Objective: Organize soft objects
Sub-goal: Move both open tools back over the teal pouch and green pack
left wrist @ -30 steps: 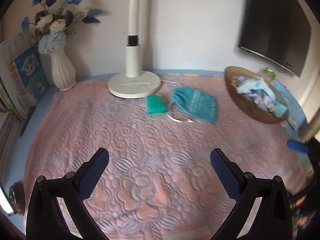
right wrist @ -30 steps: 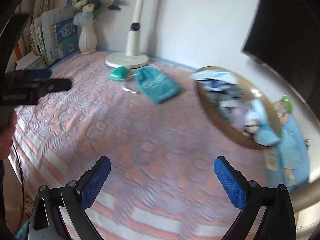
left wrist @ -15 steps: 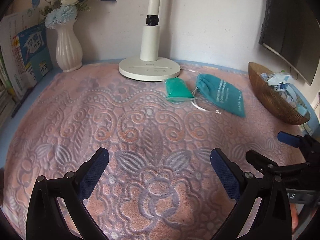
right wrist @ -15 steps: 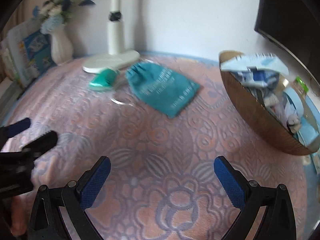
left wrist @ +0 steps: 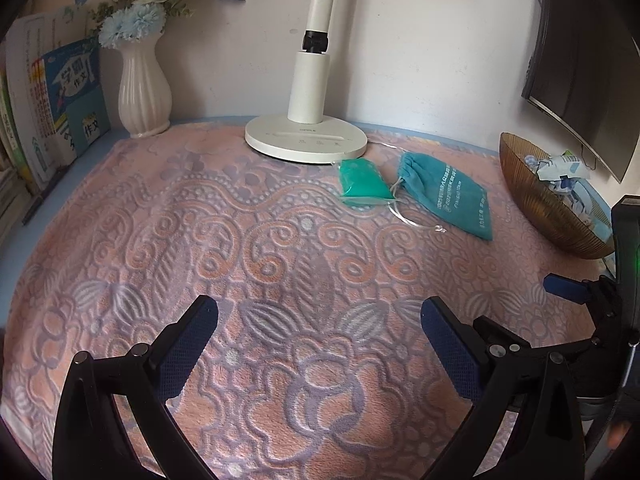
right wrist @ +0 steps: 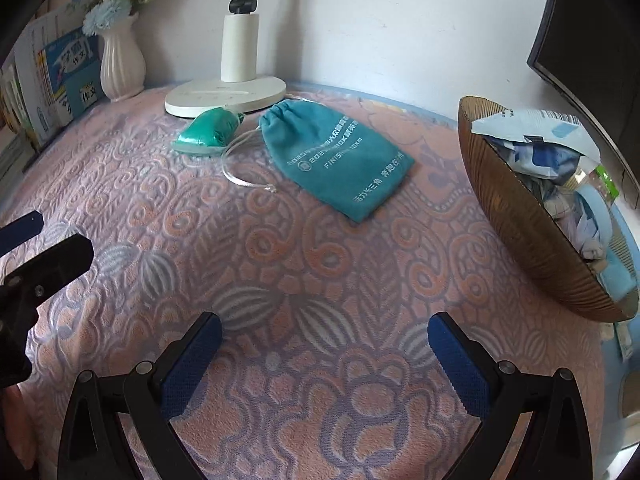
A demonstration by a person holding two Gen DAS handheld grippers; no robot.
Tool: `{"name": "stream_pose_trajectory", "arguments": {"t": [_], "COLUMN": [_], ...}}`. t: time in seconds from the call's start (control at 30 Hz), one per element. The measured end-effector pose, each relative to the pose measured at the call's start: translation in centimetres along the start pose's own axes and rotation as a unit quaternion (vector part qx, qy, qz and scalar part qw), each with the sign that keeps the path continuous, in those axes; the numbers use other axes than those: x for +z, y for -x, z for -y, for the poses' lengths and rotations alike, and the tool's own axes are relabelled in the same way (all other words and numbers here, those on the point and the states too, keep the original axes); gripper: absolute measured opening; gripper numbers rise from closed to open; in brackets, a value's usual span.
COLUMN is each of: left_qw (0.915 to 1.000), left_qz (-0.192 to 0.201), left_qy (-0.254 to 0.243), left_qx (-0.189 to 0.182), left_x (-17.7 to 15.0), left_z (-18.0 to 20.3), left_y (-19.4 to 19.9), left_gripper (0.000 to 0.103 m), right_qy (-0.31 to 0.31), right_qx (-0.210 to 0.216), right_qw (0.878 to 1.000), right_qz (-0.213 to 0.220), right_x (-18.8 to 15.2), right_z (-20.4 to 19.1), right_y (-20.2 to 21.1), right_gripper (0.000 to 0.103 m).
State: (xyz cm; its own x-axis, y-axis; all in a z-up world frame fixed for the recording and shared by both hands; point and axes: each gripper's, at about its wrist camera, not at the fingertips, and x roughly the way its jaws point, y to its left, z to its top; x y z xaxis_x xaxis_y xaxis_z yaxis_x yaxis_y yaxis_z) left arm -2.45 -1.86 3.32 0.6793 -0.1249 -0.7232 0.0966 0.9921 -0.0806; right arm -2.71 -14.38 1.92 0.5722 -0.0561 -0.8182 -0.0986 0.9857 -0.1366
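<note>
A teal drawstring pouch [right wrist: 340,160] with white print lies flat on the pink patterned cloth; it also shows in the left wrist view [left wrist: 448,196]. A small green soft packet [right wrist: 210,132] lies just left of it by the lamp base, also in the left wrist view [left wrist: 362,182]. A brown bowl [right wrist: 520,216] holding several soft items stands at the right. My right gripper [right wrist: 324,360] is open and empty, well short of the pouch. My left gripper [left wrist: 318,344] is open and empty, over the cloth's near middle.
A white desk lamp [left wrist: 306,140] stands at the back centre. A white vase with flowers [left wrist: 142,92] and books [left wrist: 60,96] stand at the back left. A dark monitor [left wrist: 580,60] hangs at the right. The other gripper shows at the left wrist view's right edge [left wrist: 592,308].
Both grippers have swung and steadied to face the pouch and packet, and the right one has come closer to them. Both jaws stay open and empty.
</note>
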Motion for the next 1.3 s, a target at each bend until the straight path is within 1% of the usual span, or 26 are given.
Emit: {"name": "stream_pose_trajectory", "arguments": {"t": [0.37,1.03,1.2,1.3], "left_qw": [1.0,1.0,0.9999,0.9997], "left_qz": [-0.007,-0.007,-0.008,-0.012], "left_qy": [0.004,0.0,0.007,0.018], "left_qx": [-0.004,-0.005,-0.005,-0.009], "left_x": [0.0,-0.1,0.0,0.1], "left_z": [-0.1,-0.1,-0.2,-0.6], "left_y": [-0.3,-0.2,-0.3,-0.4], "left_gripper": [0.101,0.101,0.101,0.101], "right_qy": [-0.009,-0.022,-0.033,-0.033], "right_qx": [0.01,0.029,0.044,0.042], "right_qw": [1.0,0.999,0.998,0.998], "right_qz": [-0.007,-0.019,-0.025,-0.026], "right_x": [0.2,0.3,0.3,0.2], "right_z": [0.3,0.4,0.9,0.9], "right_y": [-0.6,-1.2,-1.4,-1.4], "right_gripper": [0.103,0.103,0.103,0.103]}}
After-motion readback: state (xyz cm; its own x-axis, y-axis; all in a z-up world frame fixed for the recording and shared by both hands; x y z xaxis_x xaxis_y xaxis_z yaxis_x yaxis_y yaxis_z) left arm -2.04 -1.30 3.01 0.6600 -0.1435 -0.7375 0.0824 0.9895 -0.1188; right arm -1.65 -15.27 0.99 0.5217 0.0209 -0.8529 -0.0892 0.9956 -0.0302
